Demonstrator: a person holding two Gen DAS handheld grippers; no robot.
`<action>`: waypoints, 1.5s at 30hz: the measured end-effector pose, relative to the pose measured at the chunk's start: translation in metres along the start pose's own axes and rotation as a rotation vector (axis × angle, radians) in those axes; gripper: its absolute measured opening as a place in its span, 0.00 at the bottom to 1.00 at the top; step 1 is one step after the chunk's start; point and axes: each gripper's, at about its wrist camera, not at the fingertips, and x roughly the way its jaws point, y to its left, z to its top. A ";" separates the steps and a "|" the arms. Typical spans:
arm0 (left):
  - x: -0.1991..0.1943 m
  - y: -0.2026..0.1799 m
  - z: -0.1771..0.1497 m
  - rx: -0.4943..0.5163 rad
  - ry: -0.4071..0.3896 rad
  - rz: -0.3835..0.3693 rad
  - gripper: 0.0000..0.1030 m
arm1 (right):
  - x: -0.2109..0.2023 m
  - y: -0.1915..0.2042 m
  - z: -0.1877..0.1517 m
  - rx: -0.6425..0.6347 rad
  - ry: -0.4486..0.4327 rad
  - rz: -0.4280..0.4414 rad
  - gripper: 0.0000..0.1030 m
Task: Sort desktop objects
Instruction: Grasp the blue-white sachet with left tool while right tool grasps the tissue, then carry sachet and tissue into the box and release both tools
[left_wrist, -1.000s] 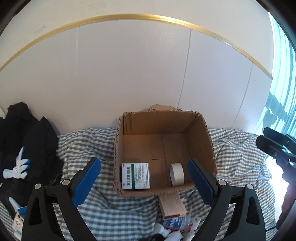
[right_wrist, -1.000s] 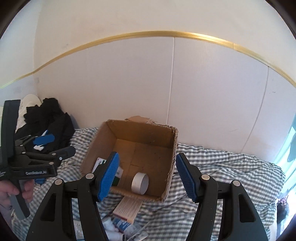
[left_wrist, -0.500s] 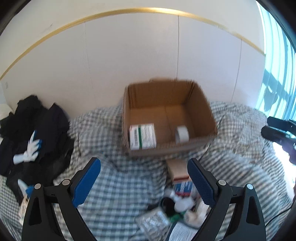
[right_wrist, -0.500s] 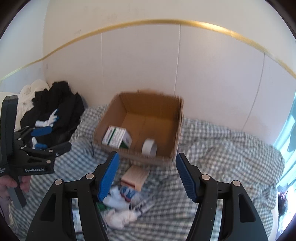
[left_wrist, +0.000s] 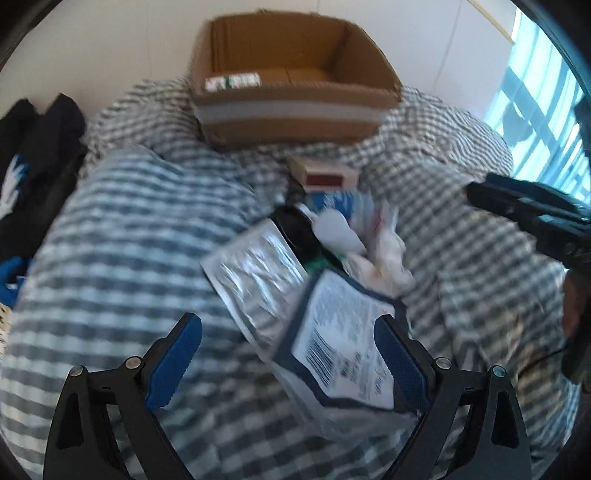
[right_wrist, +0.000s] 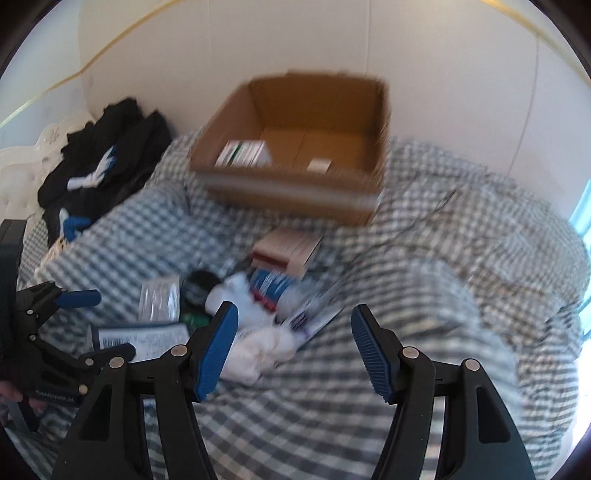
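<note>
- Left wrist view: the left tongs (left_wrist: 288, 354), wide and closing, hold nothing; the labelled packet (left_wrist: 345, 332) overlaps the foil pouch (left_wrist: 255, 269), so both may lift.
- The right tongs (right_wrist: 293, 347), half-open and empty, hover over white wads (right_wrist: 255, 350); soft bedding (right_wrist: 424, 295) may bunch.
- The cardboard box (right_wrist: 295, 184) sits at twelve o'clock.

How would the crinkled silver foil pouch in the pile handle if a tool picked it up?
The silver foil pouch looks flat and creased, so it is probably light and floppy, sagging from one edge. Its shiny film may slip between pads. It lies partly under the printed packet, which might drag along.
</note>
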 end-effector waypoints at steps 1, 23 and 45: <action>0.002 -0.001 -0.002 0.001 0.015 -0.021 0.77 | 0.007 0.002 -0.005 -0.002 0.018 0.007 0.62; -0.046 0.022 0.023 -0.027 -0.106 -0.099 0.11 | 0.106 0.029 -0.028 -0.008 0.276 0.098 0.18; -0.092 0.026 0.082 0.001 -0.277 -0.101 0.11 | -0.021 0.013 0.050 -0.044 -0.056 0.015 0.09</action>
